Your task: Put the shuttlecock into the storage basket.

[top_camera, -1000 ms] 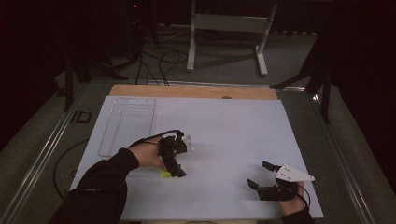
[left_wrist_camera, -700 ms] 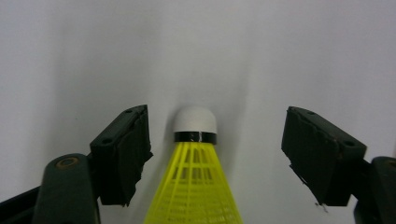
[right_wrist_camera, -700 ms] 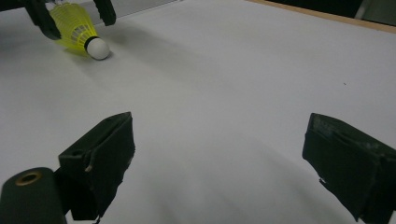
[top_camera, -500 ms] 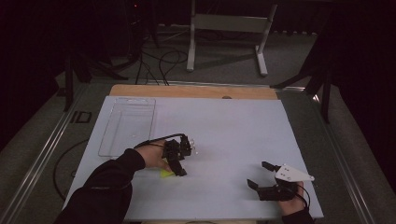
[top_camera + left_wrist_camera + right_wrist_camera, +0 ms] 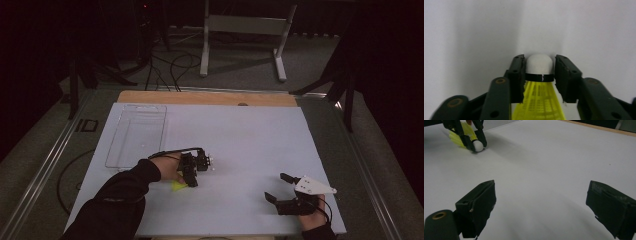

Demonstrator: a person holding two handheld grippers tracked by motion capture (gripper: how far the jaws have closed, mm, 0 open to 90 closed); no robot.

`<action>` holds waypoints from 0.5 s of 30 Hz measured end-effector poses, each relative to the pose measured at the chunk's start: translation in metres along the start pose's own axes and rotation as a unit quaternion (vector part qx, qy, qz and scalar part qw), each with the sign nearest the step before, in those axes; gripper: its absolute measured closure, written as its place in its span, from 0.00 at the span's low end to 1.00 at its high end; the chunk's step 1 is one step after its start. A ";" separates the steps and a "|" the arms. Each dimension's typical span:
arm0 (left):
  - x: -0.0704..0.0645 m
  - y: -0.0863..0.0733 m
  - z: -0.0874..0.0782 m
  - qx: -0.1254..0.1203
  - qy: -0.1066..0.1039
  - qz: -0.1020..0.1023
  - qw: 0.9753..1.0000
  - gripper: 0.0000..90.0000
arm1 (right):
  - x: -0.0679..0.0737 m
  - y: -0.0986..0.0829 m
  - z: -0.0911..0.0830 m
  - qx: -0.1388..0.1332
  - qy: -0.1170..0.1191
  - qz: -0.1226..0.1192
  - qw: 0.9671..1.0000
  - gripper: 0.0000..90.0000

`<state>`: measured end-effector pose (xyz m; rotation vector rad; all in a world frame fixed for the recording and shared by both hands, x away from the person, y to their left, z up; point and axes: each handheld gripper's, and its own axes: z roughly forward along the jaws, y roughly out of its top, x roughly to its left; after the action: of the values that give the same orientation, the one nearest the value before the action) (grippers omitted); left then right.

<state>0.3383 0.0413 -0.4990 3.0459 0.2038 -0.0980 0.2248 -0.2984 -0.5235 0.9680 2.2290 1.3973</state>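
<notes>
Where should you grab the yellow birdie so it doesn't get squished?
Probably by the shuttlecock's white cork head, at the black band, one jaw on each side: that part looks solid, the yellow skirt flimsy. The left gripper is closed around it there, skirt pointing back.

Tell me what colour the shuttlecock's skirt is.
Yellow, below a white cork on the shuttlecock; clearest in the left gripper view.

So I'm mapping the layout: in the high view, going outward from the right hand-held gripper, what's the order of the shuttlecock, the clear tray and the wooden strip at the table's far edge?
From the right hand-held gripper:
1. Shuttlecock, to its left, in the left hand-held gripper.
2. Clear tray, far left.
3. Wooden strip, along the far edge.
</notes>
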 end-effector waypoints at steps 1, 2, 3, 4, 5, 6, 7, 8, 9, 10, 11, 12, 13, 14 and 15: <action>0.000 0.000 0.000 0.000 -0.002 -0.001 1.000 0.71 | 0.000 0.000 0.000 0.000 0.000 0.000 1.000 0.10; 0.000 0.001 0.000 0.000 0.000 0.004 1.000 0.71 | 0.000 0.000 0.000 0.001 0.000 0.001 1.000 0.10; 0.000 0.001 0.000 0.001 0.001 0.007 1.000 0.72 | 0.000 0.000 0.000 0.001 0.000 0.001 1.000 0.10; -0.001 0.001 0.000 0.003 -0.001 0.008 1.000 0.72 | 0.000 0.000 0.001 0.001 0.000 0.000 1.000 0.10; -0.001 0.002 -0.001 0.002 -0.003 0.009 1.000 0.72 | 0.000 0.000 0.001 0.001 0.000 0.000 1.000 0.10; -0.001 0.002 -0.001 0.001 -0.008 0.012 1.000 0.72 | 0.001 0.000 0.000 0.001 0.000 0.001 1.000 0.10; -0.001 0.003 -0.001 0.002 -0.011 0.014 1.000 0.72 | 0.001 0.000 0.000 0.001 0.000 0.000 1.000 0.10; -0.002 0.004 -0.001 0.006 -0.011 0.020 1.000 0.73 | 0.000 0.000 0.000 0.001 0.000 0.001 1.000 0.10; -0.003 0.005 -0.001 0.005 -0.016 0.018 1.000 0.73 | 0.000 0.000 0.000 0.001 0.000 0.001 1.000 0.10; -0.003 0.005 -0.002 0.009 -0.017 0.023 1.000 0.73 | 0.000 0.000 0.000 0.001 0.000 0.001 1.000 0.10; -0.003 0.006 -0.003 0.009 -0.016 0.026 0.999 0.73 | 0.000 0.000 0.000 0.001 0.000 0.001 1.000 0.10; -0.003 0.007 -0.005 0.011 -0.021 0.028 0.999 0.73 | 0.000 0.000 0.000 0.001 0.000 0.000 1.000 0.10; -0.004 0.007 -0.006 0.012 -0.020 0.028 0.999 0.73 | 0.000 0.000 0.000 0.001 0.000 0.000 1.000 0.10; -0.003 0.007 -0.007 0.013 -0.019 0.031 0.999 0.73 | 0.000 0.000 0.000 0.000 0.000 0.000 1.000 0.10; -0.003 0.007 -0.009 0.010 -0.026 0.027 0.999 0.73 | 0.000 0.000 0.000 0.001 0.000 0.000 1.000 0.10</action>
<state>0.3368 0.0347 -0.4895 3.0626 0.1174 -0.1779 0.2245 -0.2983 -0.5232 0.9692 2.2299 1.3961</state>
